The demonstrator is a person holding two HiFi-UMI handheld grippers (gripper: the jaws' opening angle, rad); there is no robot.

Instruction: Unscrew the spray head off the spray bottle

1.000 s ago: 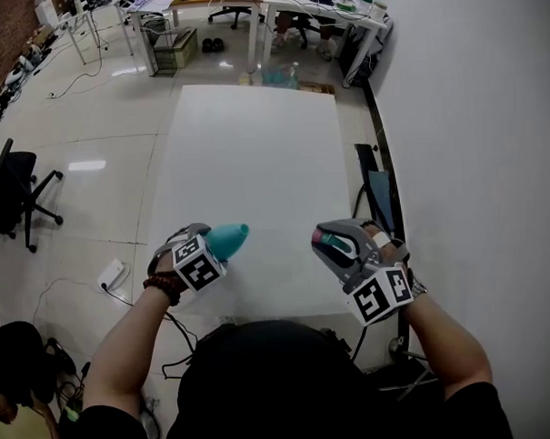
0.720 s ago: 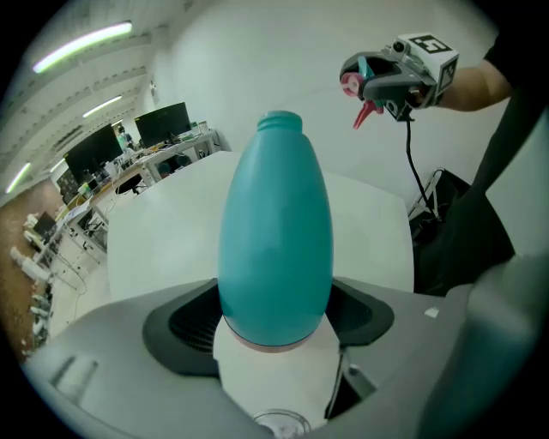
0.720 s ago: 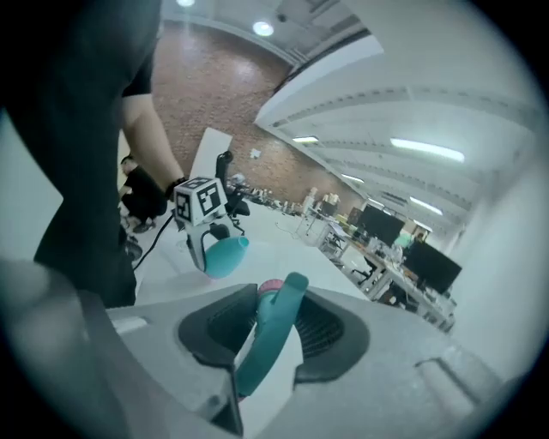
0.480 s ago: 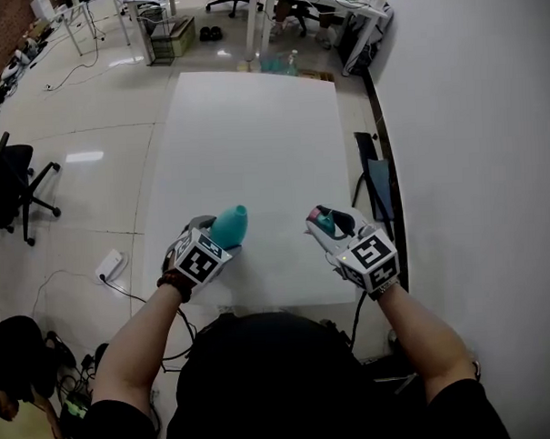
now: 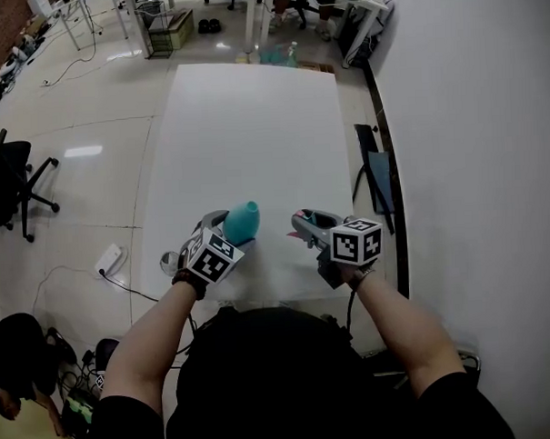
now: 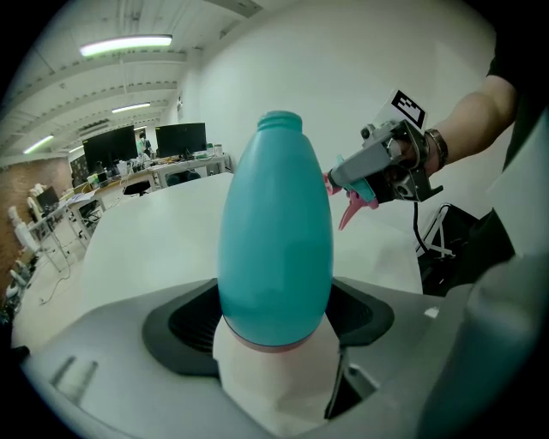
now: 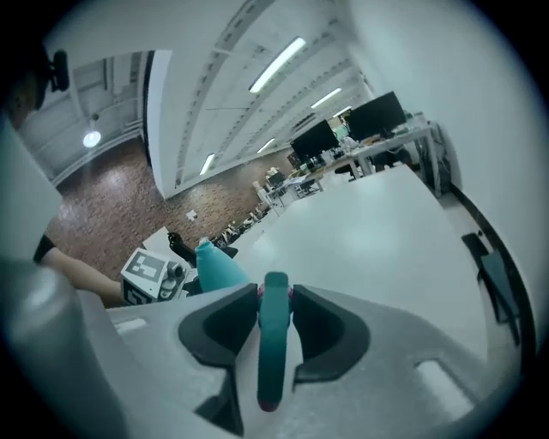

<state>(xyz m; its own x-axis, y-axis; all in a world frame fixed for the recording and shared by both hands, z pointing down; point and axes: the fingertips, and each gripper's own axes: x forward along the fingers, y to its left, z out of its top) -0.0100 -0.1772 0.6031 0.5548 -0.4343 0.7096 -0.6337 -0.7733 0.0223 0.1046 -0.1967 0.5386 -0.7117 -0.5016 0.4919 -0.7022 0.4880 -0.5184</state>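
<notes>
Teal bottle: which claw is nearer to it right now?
Left. The left claw is clamped on the lower end of the teal bottle. The right claw holds the spray head off to the bottle's right, clear of it.

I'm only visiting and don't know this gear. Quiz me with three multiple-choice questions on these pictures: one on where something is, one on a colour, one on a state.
1. Where is the spray head?
A. lying on the table
B. between the right gripper's jaws
C. on the floor

2. What colour is the bottle body?
A. teal
B. yellow
C. black

3. The bottle's neck is:
A. capped
B. taped over
C. bare

Answers: B, the right jaws clamp the head; A, the body held in the left gripper is teal; C, the open neck shows with nothing on it.
</notes>
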